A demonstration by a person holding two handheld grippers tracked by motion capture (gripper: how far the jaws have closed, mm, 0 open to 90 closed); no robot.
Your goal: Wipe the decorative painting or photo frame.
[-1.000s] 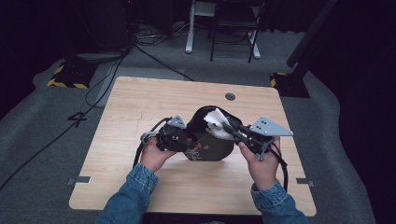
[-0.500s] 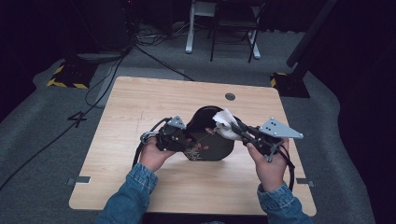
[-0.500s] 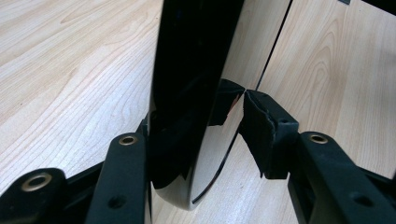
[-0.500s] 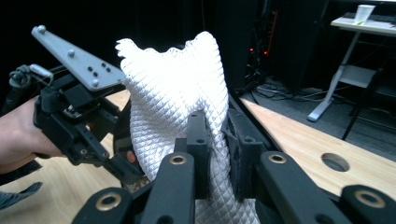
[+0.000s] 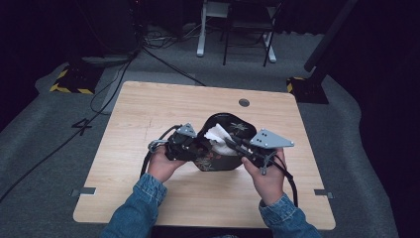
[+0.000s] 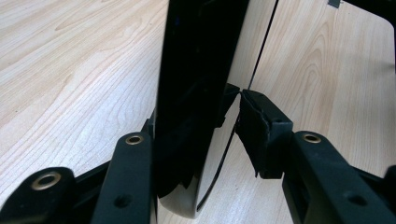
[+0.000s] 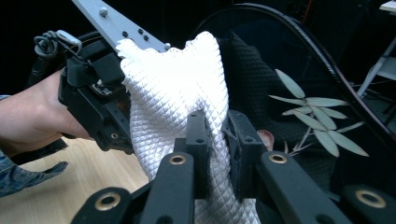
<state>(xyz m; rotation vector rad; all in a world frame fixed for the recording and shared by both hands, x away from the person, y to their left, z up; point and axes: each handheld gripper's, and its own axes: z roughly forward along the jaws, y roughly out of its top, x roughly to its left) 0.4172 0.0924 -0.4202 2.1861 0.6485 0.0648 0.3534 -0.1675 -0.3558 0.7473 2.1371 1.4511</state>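
the right claw (image 7: 215, 140) has its two black jaws pressed together on a fold of white quilted cloth (image 7: 177, 88), which bunches up above the jaws and hangs down between them. in the high view this claw (image 5: 236, 147) sits right of the middle of the bench, with the cloth (image 5: 216, 134) lying inside a black tray (image 5: 233, 124). the tray is glossy, painted with pale leaves and a dark woven liner, and it is tipped up on its near edge so that its inside faces the right claw.

the left claw (image 6: 219, 126) is clamped on the tray's rim (image 6: 196, 93): one jaw lies against the shiny outer wall and the other against the inner side, the rim running up between them. in the high view it (image 5: 195, 148) holds the tray's left edge, just left of the cloth. whether the tray's lower edge touches the bench or hangs just above it is hard to tell from here.

the person's left hand (image 5: 162, 166) and right hand (image 5: 267, 176) grip the tools from the near side, denim sleeves coming in from the near edge. the wooden bench (image 5: 148, 109) carries a small round hole (image 5: 243, 102) near its far edge, well apart from the tray. beyond the bench lie grey carpet and cables, with a chair's legs at the far end.
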